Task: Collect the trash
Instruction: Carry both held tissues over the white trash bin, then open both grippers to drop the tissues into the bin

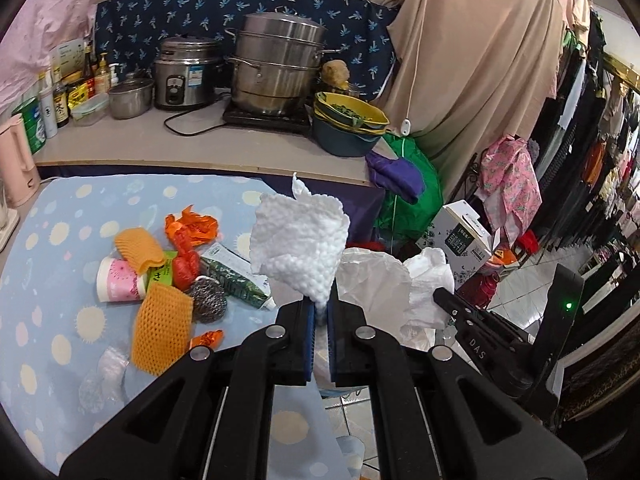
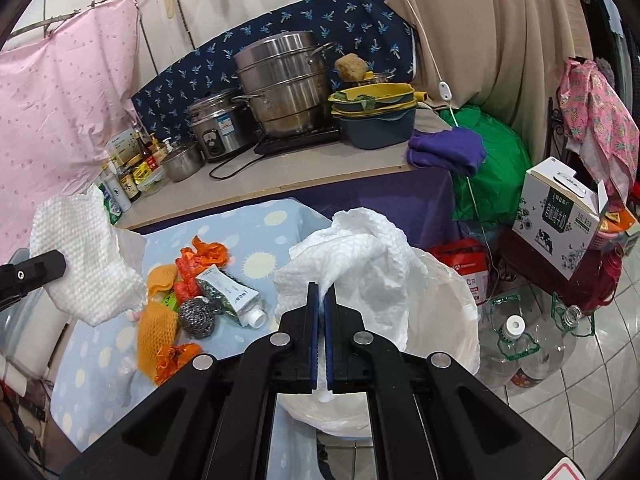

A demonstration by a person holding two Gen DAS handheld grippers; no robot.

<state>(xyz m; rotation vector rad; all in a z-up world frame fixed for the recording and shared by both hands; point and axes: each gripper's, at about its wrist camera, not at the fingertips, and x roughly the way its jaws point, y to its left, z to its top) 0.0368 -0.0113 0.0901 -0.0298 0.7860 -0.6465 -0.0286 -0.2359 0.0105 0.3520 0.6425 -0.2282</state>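
Note:
My left gripper is shut on a white paper towel, held above the right edge of the blue dotted table. My right gripper is shut on a second crumpled white paper towel, held over the white-lined trash bin. In the left wrist view the right gripper shows at the right, with the bin liner behind my towel. On the table lie orange plastic, a toothpaste tube, steel wool, an orange foam net and a paper cup.
Behind the table, a counter carries a steel steamer pot, a rice cooker, stacked bowls and several bottles. A pink kettle stands at the far left. Plastic bottles and a carton stand right of the bin.

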